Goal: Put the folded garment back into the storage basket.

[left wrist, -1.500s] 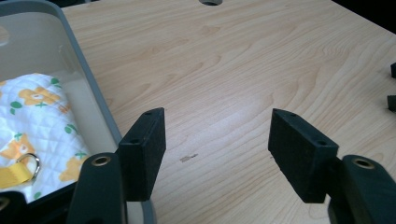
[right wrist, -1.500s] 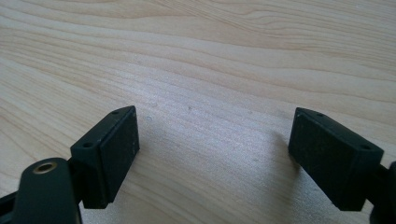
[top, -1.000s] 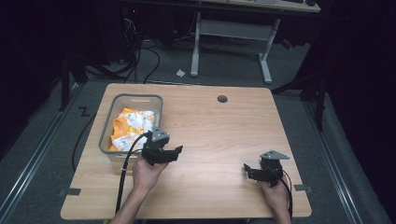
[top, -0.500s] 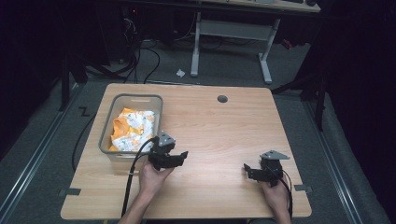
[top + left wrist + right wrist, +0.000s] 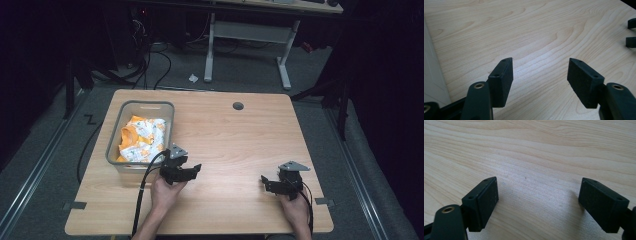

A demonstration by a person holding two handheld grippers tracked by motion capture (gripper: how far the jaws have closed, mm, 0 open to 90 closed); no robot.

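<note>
Both jaws-apart, empty: left gripper (image 5: 196, 168) has drawn back from the bin (image 5: 116, 145); right gripper (image 5: 264, 181) unmoved.

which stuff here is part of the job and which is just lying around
Part of the job:
- clear plastic bin at the table's left
- orange and white cloth bundled inside it
- left gripper, open, beside the bin
- right gripper, open, over bare wood

Just there:
- wooden table
- round cable hole at its far edge
- crumpled paper scrap on the floor
- desk frame behind
</note>
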